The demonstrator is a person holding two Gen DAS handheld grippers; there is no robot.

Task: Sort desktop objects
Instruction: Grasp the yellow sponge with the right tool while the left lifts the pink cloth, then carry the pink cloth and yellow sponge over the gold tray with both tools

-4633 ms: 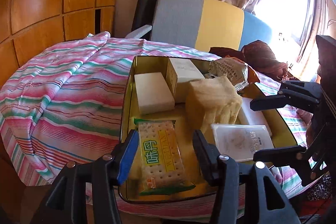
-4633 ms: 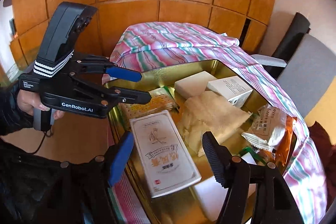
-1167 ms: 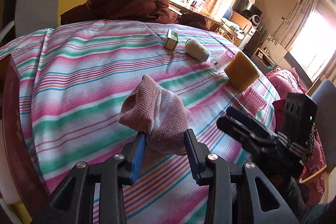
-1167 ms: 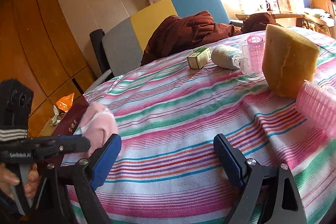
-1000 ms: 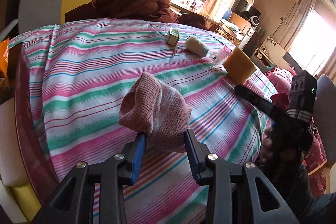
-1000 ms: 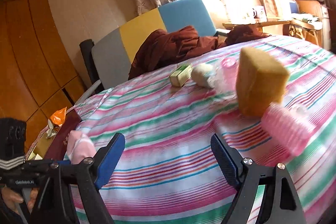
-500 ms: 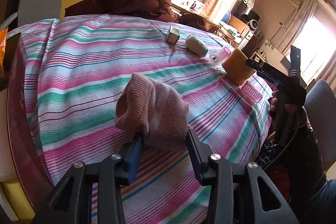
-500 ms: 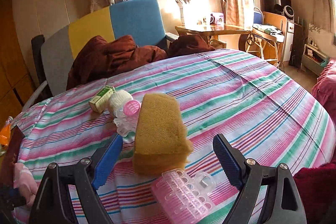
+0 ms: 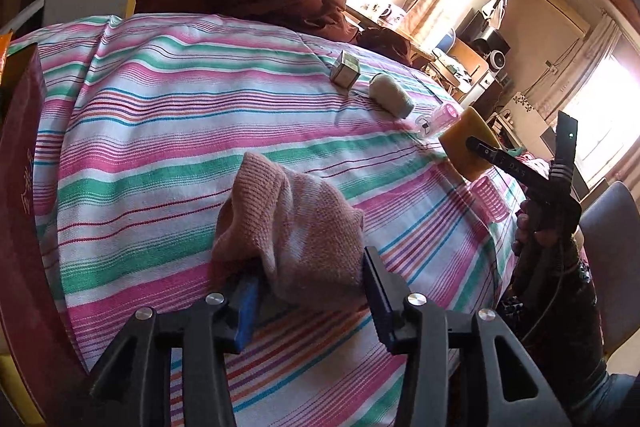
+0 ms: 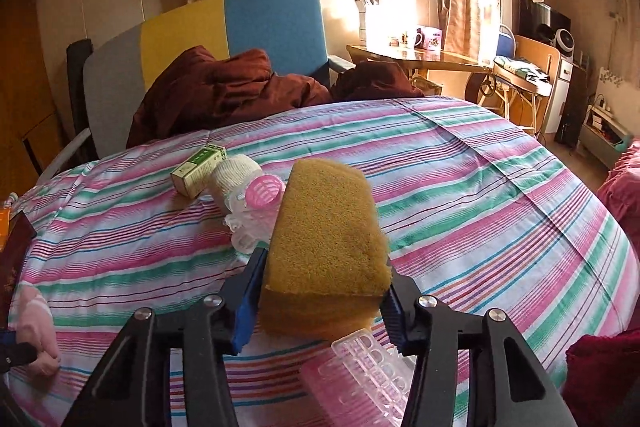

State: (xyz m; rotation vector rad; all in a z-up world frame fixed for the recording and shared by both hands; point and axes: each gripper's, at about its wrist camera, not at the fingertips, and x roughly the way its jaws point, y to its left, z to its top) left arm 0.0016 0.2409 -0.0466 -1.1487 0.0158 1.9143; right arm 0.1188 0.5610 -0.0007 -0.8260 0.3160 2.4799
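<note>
Two tongs: left tongs [image 9: 308,291] gripping pink sock [image 9: 288,223]; right tongs [image 10: 320,301] clamping sponge [image 10: 324,243]

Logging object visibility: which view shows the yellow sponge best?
The right wrist view: the yellow sponge fills the centre, between the right tool's fingers. In the left wrist view it is small, far off, and partly behind the right tool.

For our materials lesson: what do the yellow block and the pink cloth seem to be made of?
Yellow block: probably foam sponge, matte, with a fine porous, fuzzy surface. Pink cloth: knitted fabric, likely cotton or wool; visible ribbed stitches, soft folds.
</note>
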